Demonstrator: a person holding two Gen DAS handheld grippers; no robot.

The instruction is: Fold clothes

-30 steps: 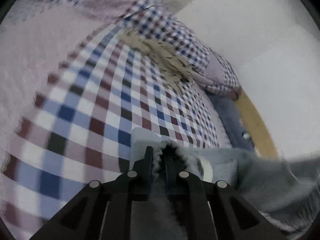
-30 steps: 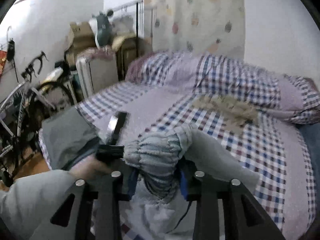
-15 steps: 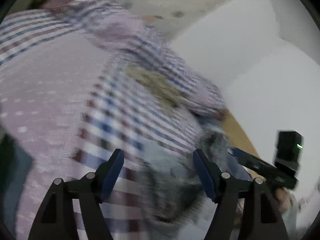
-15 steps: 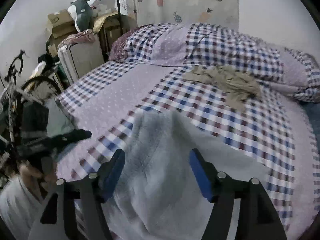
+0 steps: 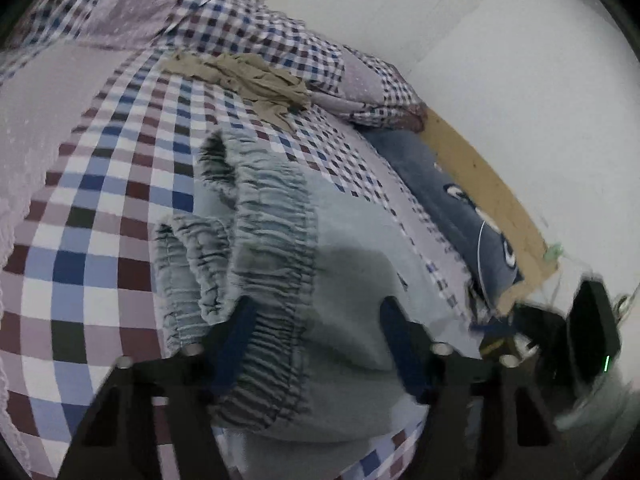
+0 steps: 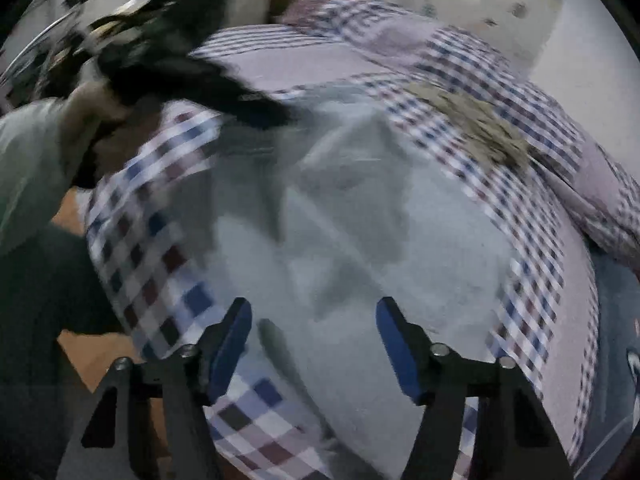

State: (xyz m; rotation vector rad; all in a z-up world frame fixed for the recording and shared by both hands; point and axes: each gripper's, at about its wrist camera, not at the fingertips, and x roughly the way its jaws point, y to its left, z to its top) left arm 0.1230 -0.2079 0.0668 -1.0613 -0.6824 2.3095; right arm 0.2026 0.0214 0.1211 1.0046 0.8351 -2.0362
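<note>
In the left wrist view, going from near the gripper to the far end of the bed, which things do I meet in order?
left gripper, open → grey garment with its gathered waistband → checked bedcover → crumpled tan garment → checked pillows → white wall.

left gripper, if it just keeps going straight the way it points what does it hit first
Most likely the grey garment on the bed: its gathered waistband lies directly ahead of the open left gripper. Depth is unclear.

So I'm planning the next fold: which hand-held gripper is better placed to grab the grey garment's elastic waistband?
Left hand-held gripper: open, right over the gathered waistband. The right faces plain fabric.
</note>
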